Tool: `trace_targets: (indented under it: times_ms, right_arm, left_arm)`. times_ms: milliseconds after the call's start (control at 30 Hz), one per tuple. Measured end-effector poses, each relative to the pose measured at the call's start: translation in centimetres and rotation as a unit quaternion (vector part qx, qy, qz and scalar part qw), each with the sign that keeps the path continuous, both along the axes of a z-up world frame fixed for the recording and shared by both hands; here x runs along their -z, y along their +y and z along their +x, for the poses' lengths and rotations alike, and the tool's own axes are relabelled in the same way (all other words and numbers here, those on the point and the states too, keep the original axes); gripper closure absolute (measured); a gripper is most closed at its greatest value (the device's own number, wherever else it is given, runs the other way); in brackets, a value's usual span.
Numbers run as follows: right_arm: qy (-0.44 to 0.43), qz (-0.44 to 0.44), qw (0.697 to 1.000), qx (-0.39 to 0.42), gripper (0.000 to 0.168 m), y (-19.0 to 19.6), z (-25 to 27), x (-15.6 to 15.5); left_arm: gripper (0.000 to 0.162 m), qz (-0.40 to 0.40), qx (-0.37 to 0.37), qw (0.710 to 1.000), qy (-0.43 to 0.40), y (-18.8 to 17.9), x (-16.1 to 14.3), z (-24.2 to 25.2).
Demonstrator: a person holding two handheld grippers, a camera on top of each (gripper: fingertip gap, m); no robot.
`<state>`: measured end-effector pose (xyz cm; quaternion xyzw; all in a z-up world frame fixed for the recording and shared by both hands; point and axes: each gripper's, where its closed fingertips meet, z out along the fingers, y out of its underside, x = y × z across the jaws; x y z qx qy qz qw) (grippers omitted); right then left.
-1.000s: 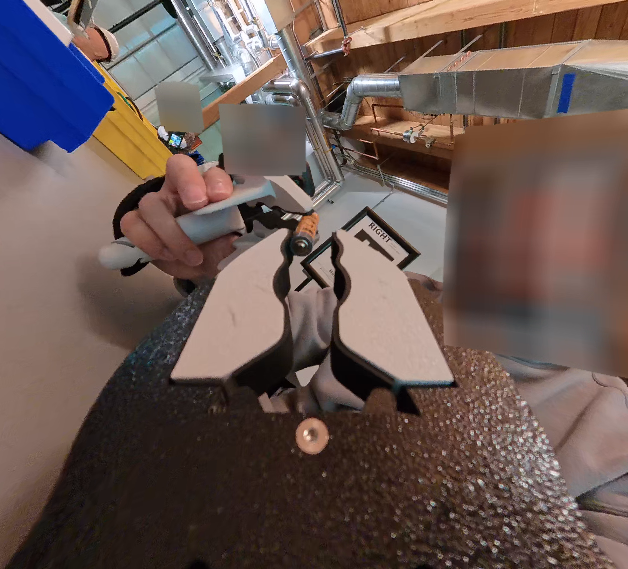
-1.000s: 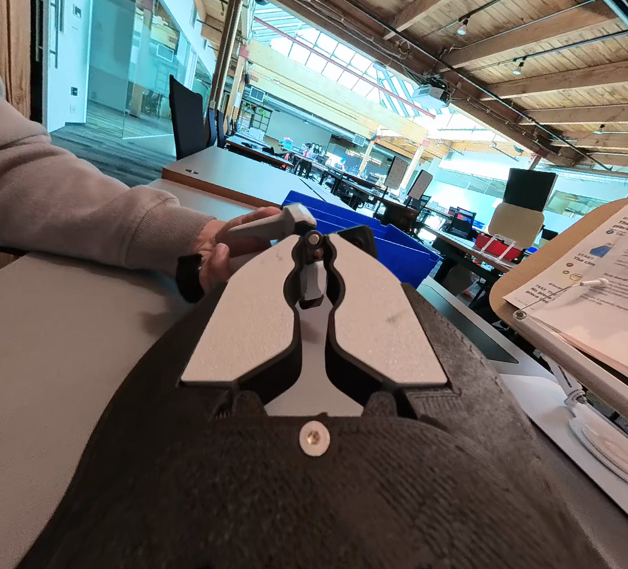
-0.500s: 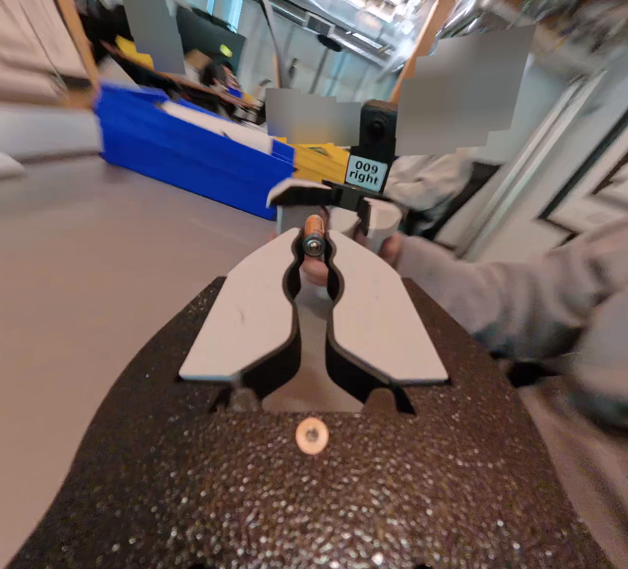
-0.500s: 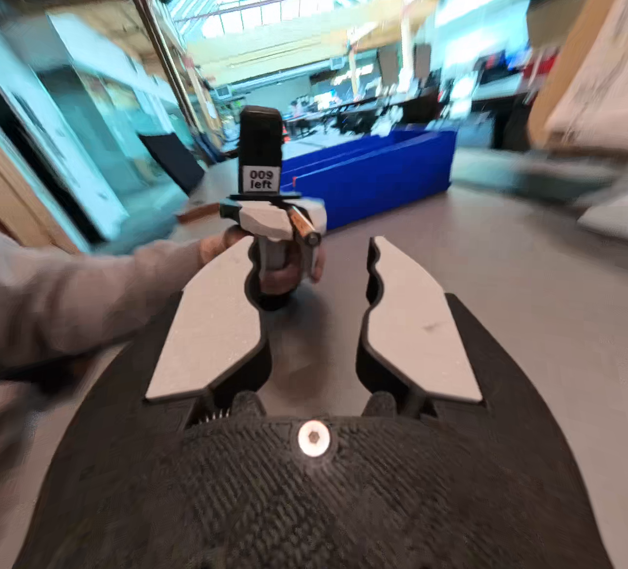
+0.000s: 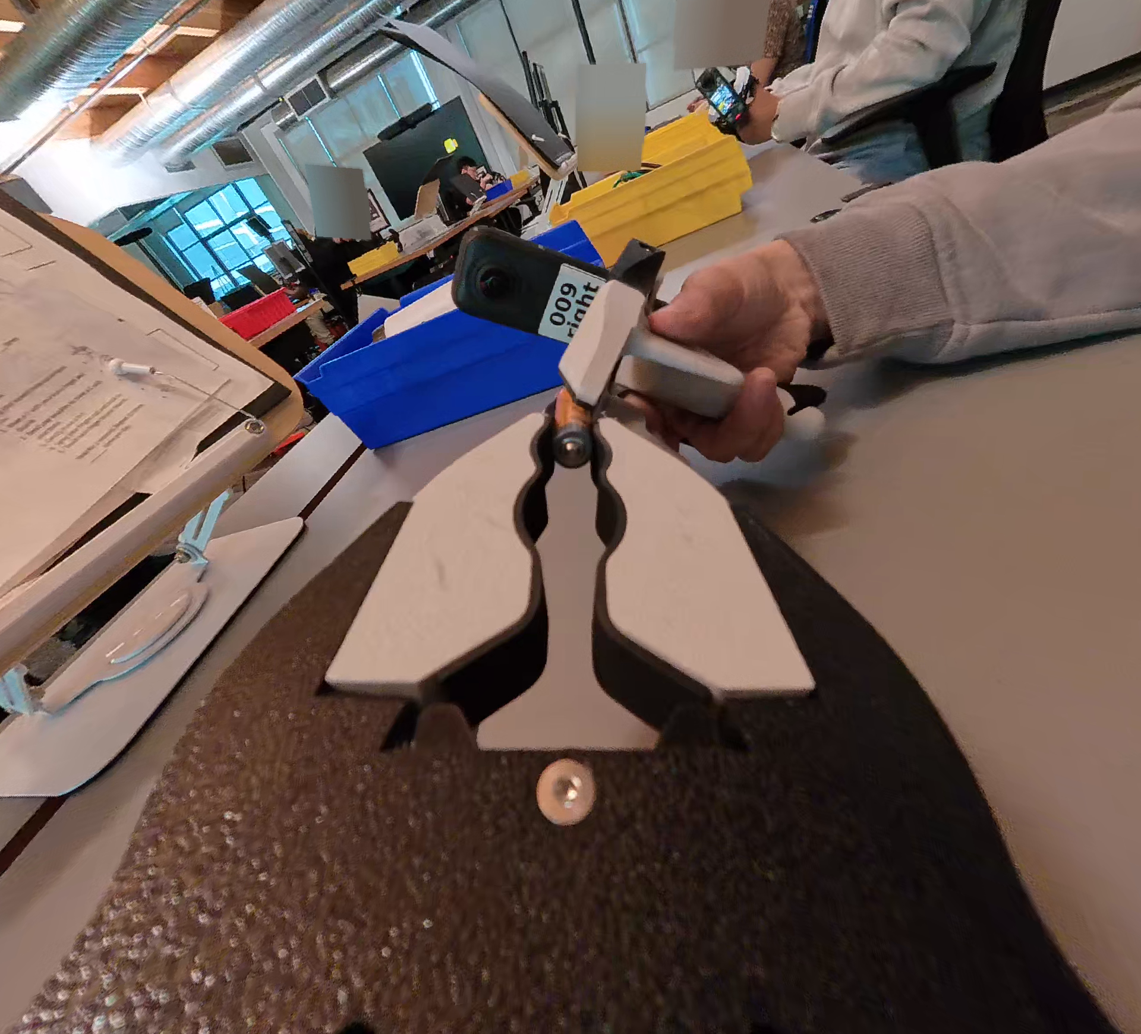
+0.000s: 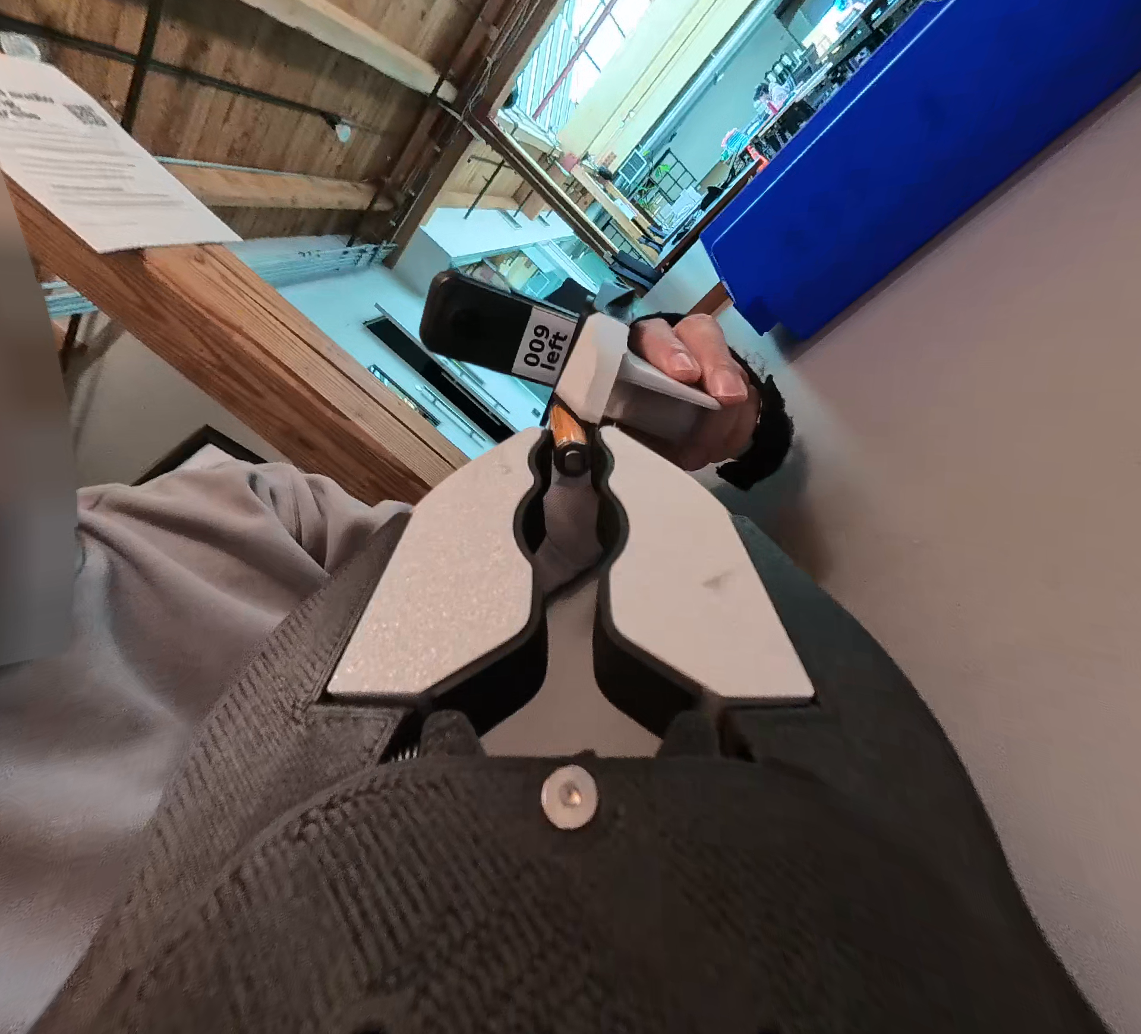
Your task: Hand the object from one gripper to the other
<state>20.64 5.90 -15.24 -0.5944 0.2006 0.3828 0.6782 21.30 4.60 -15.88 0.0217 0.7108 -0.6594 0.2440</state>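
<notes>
One grey table (image 5: 988,541) carries the whole scene, seen tilted in both wrist views. One blue bin (image 5: 432,368) stands on it beyond the grippers; in the left wrist view one yellow bin (image 5: 667,189) sits farther back, and one red bin (image 5: 259,310) farther still. One tilted document stand (image 5: 154,449) with a printed sheet occupies the left of that view, on a pale base plate. Two grey sleeves show, one per view, each leading to one hand: the right hand (image 5: 741,344) and the left hand (image 6: 697,387), each wrapped around a gripper handle. Two grippers, each topped by one black camera with a white label. The left gripper (image 5: 571,445) has its two fingers drawn close together, clamped on one end of the battery (image 5: 571,436); the right gripper (image 6: 571,458) likewise has its two fingers drawn in, pinching the opposite end. One battery, cylindrical, copper-orange body with dark metal end caps, is held in the air above the table between the two opposed grippers, gripped from both sides at once, tip to tip. In the background of the left wrist view, one person in a pale top sits by the yellow bin.
</notes>
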Motion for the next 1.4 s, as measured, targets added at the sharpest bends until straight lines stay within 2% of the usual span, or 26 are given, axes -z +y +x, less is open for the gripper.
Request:
trace_targets:
  times_ms: [67,167,233,333,433,500,567,733,933,1033,1100,1200,1300,1367,1400]
  right_arm:
    - [-0.029,-0.008,1.0,0.006,0.157,0.0,0.0,0.0]
    - [-0.128,-0.043,0.989,0.054,0.157,0.1,0.7,0.5]
    - [-0.232,-0.055,0.963,0.122,0.157,-0.3,1.8,0.1]
    - [-0.408,-0.046,0.889,0.204,0.158,-1.2,2.3,-1.5]
    - [-0.545,-0.057,0.81,0.21,0.157,-1.2,1.3,-1.4]
    - [-0.611,-0.069,0.762,0.204,0.157,-0.8,0.7,-0.8]
    - [-0.654,-0.083,0.726,0.196,0.157,-0.5,0.4,-0.3]
    - [-0.717,-0.106,0.667,0.174,0.157,-0.1,-0.1,1.0]
    - [-0.734,-0.113,0.648,0.17,0.157,0.1,-0.2,1.2]
    - [-0.721,-0.129,0.657,0.179,0.158,0.1,0.2,1.6]
    - [-0.694,-0.13,0.685,0.182,0.155,0.0,0.3,1.6]
    - [-0.575,-0.114,0.784,0.203,0.128,-0.2,1.1,0.5]
    - [-0.35,-0.085,0.913,0.193,0.106,-0.4,2.3,-0.3]
    - [-0.202,-0.056,0.967,0.144,0.107,-0.5,2.2,-0.3]
    - [-0.138,-0.043,0.982,0.123,0.112,-0.5,2.2,-0.2]
  left_arm:
    - [0.152,-0.004,-0.001,1.0,0.017,0.0,0.0,0.0]
    - [0.148,-0.007,-0.008,0.997,0.081,0.2,0.3,0.3]
    - [0.124,-0.024,-0.019,0.985,0.168,0.4,0.6,1.0]
    - [0.113,-0.049,0.012,0.943,0.329,0.4,1.4,1.2]
    - [0.113,-0.085,0.089,0.879,0.461,0.1,1.5,0.1]
    - [0.116,-0.112,0.146,0.837,0.515,0.0,0.8,-0.7]
    - [0.133,-0.123,0.185,0.813,0.538,0.1,0.3,-1.4]
    - [0.137,-0.11,0.19,0.811,0.542,0.1,0.5,-1.8]
    - [0.15,-0.109,0.199,0.799,0.557,0.3,0.8,-1.9]
    - [0.151,-0.093,0.171,0.828,0.525,0.4,1.1,-1.5]
    - [0.152,-0.083,0.14,0.857,0.49,0.5,1.4,-0.9]
    - [0.152,-0.086,0.081,0.906,0.406,1.3,1.1,0.5]
    - [0.152,-0.078,0.04,0.96,0.265,1.9,0.3,1.2]
    - [0.152,-0.057,0.028,0.982,0.179,1.8,-0.1,0.9]
    - [0.152,-0.046,0.025,0.988,0.143,1.5,-0.3,0.6]
